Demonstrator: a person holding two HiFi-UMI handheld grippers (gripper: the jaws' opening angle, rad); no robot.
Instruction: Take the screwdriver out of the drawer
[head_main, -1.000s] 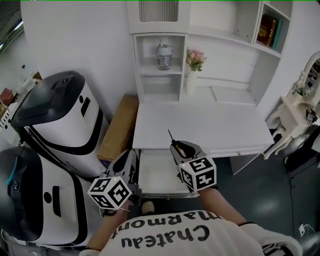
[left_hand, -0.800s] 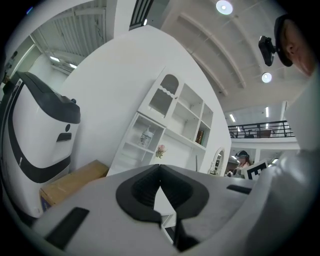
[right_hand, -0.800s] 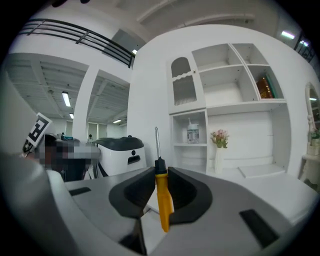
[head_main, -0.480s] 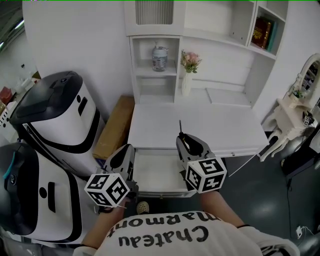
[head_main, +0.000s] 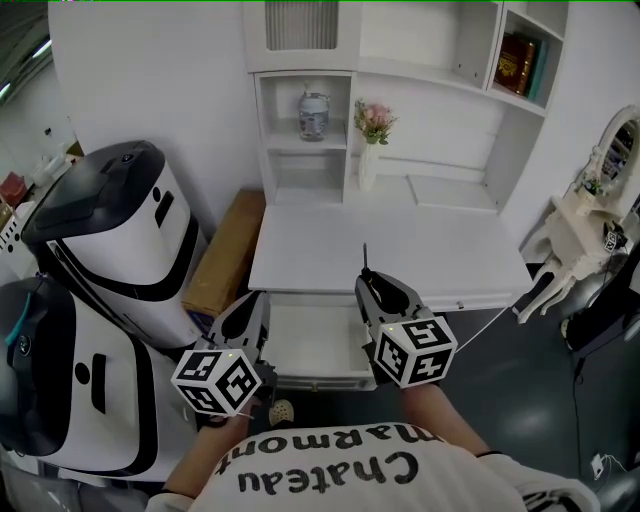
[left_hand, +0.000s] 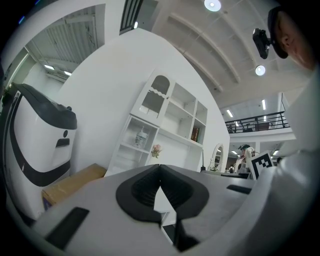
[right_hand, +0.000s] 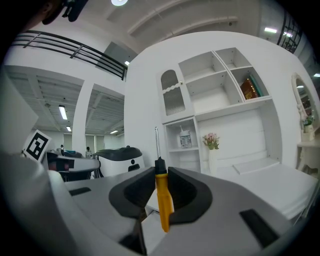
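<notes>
Over the pulled-out white drawer (head_main: 312, 345), just in front of the white table (head_main: 420, 250), the right tongs (head_main: 372, 285) pinch a slim screwdriver (right_hand: 163, 200) with a yellow plastic handle, black collar and thin steel shaft; its handle sits upright between the dark pads, shaft pointing up, tip clear of everything; the tool is already out of the drawer, held in the air, touching neither drawer nor table; the left tongs (head_main: 252, 305) hover beside the drawer's left edge, pressed together on nothing. I judge the screwdriver light and rigid, its smooth handle liable to swivel or slide in a two-sided pinch; the thick handle, where the grip now sits, looks the safest hold, not the narrow shaft; what seems left is carrying it clear and setting it down.
</notes>
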